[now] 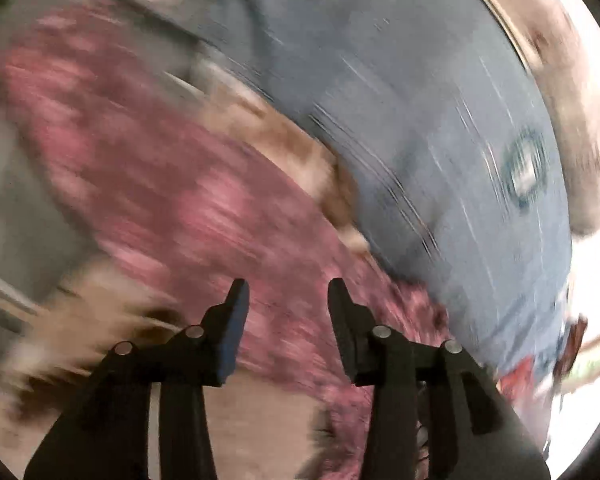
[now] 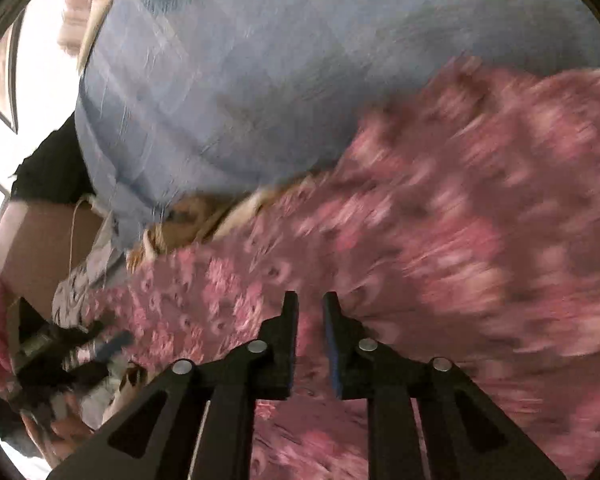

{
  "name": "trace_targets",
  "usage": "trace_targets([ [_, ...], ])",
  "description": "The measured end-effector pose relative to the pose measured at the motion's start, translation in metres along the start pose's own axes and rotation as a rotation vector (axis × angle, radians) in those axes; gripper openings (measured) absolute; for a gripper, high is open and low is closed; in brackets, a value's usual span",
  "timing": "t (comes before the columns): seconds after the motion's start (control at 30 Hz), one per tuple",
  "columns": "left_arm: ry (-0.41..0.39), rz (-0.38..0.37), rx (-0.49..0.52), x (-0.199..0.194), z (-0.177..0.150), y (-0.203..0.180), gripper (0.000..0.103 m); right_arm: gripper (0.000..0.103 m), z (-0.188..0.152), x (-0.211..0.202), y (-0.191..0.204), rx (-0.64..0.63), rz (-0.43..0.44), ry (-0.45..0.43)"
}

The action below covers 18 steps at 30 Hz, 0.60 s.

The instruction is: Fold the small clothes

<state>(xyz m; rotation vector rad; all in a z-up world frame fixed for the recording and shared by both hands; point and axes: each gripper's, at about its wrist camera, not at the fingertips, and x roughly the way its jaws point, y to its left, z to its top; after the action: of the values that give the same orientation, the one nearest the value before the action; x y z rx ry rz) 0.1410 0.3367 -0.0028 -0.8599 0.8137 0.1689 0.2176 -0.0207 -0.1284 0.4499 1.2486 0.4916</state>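
Left gripper (image 1: 288,286) fingers spread, empty, right gripper (image 2: 310,300) fingers narrowly parted — both over pink floral garment (image 2: 440,240).

No text, label, brand, number or sign can be read in either view. Both pictures are smeared by motion blur. The blue bedcover (image 1: 440,140) carries a round dark-ringed mark (image 1: 526,168) at the right of the left wrist view, but it is too blurred to show any letters. The pink cloth (image 2: 440,240) bears only a pale flowery pattern, with no writing on it.
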Motion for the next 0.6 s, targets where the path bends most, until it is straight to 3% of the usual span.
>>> trace_targets([
  [0.07,-0.045,0.037,-0.061,-0.020,0.019,0.030,0.046,0.021,-0.011,-0.003,0.000,-0.045,-0.025,-0.085],
  [0.2,-0.080,0.077,-0.142,-0.031,0.037,0.064,0.054,0.020,-0.013,-0.009,-0.006,-0.022,0.001,-0.093],
  [0.4,-0.035,0.096,-0.215,0.011,0.042,0.079,0.057,0.020,-0.008,-0.006,-0.007,-0.016,0.002,-0.094],
  [0.47,-0.064,0.050,-0.260,0.015,0.044,0.083,0.051,0.020,-0.008,-0.003,-0.006,-0.012,0.009,-0.095],
  [0.5,-0.086,0.056,-0.264,0.014,0.045,0.081,0.038,0.020,-0.008,-0.003,-0.006,-0.011,0.011,-0.096],
  [0.53,-0.099,0.054,-0.254,0.013,0.046,0.079,0.017,0.020,-0.008,-0.003,-0.006,-0.008,0.015,-0.096],
  [0.6,-0.116,0.027,-0.210,0.007,0.047,0.070,0.005,0.020,-0.008,-0.003,-0.007,-0.004,0.022,-0.095],
])
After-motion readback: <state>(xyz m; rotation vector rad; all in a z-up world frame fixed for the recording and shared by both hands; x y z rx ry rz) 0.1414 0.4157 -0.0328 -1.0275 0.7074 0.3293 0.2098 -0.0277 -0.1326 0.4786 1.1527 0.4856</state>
